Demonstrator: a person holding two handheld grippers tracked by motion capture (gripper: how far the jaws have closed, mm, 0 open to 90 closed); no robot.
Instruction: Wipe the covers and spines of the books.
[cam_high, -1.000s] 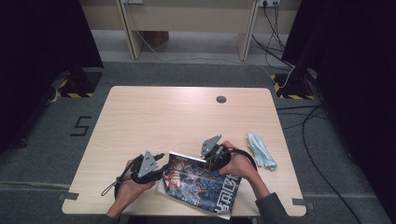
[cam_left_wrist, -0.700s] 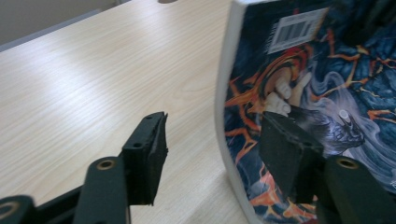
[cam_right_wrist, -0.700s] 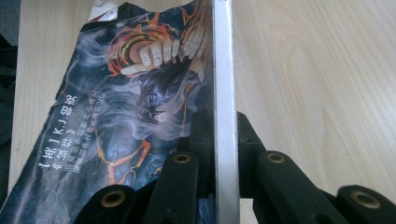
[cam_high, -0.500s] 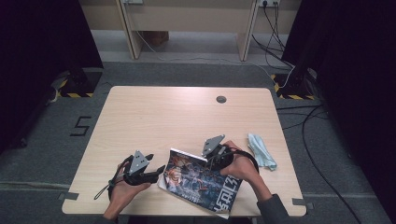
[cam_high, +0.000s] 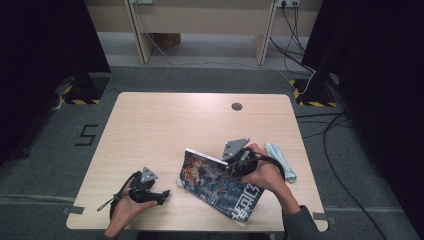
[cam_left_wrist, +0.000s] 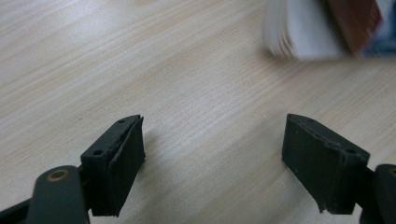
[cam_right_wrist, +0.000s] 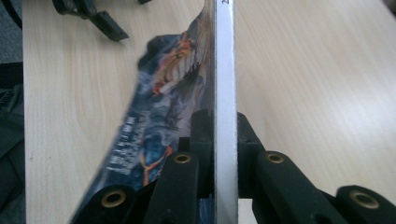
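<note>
A book with a colourful blue and orange cover (cam_high: 215, 186) stands tilted near the table's front edge, its spine side lifted. My right gripper (cam_high: 236, 161) is shut on that spine edge. In the right gripper view the two pads clamp the white spine (cam_right_wrist: 224, 65) just above my right gripper (cam_right_wrist: 223, 121). My left gripper (cam_high: 161, 196) lies low on the table to the left of the book, apart from it. Its jaws have just been opening, and in the left gripper view only bare wood lies between them (cam_left_wrist: 212, 140). The book's page corner (cam_left_wrist: 303, 28) is blurred beyond.
A folded pale blue cloth (cam_high: 281, 161) lies right of the right hand. A round cable hole (cam_high: 237, 106) sits near the far edge of the light wooden table (cam_high: 165, 125). Cables trail on the floor at the right.
The left gripper has let go of the book, opened and drawn away to the left. The right gripper has risen, tilting the book up by its spine edge.
</note>
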